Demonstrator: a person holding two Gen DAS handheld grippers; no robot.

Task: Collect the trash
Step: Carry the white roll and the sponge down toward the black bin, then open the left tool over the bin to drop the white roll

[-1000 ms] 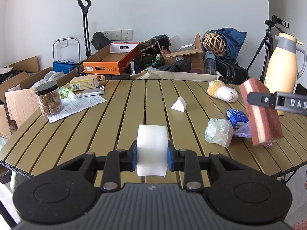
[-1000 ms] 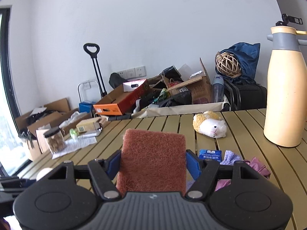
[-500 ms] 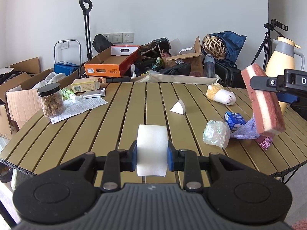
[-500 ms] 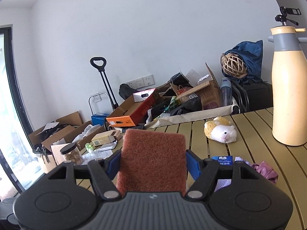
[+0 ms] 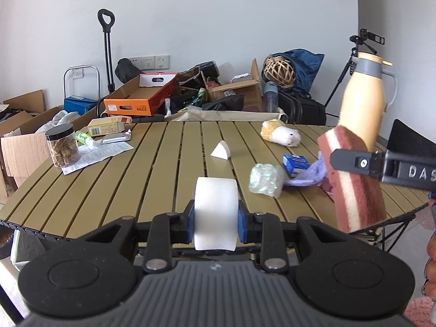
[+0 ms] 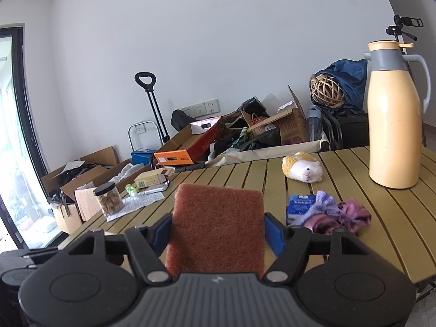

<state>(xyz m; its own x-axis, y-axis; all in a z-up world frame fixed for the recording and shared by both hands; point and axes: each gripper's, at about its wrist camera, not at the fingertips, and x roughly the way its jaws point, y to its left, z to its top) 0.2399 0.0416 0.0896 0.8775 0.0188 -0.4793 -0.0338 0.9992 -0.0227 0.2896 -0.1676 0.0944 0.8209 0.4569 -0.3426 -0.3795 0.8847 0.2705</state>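
Note:
My left gripper (image 5: 215, 224) is shut on a white foam piece (image 5: 215, 209), held above the near edge of the slatted table (image 5: 152, 179). My right gripper (image 6: 218, 233) is shut on a red-brown scouring sponge (image 6: 218, 229); from the left wrist view the same sponge (image 5: 354, 179) hangs at the right, over the table's edge. On the table lie a crumpled clear plastic wrap (image 5: 265, 180), a white wedge (image 5: 221, 150), a small blue carton (image 6: 299, 207) and a lilac and pink cloth (image 6: 338, 215).
A tall cream thermos (image 6: 392, 117) stands at the table's right, a plush toy (image 6: 302, 170) behind the carton. A jar (image 5: 62, 145), papers and small boxes (image 5: 109, 128) sit at the left. Cardboard boxes, bags and a tripod (image 5: 362, 54) crowd the floor behind.
Both grippers have drawn back from the table with the foam and the sponge still held; the table's near edge now shows in both views.

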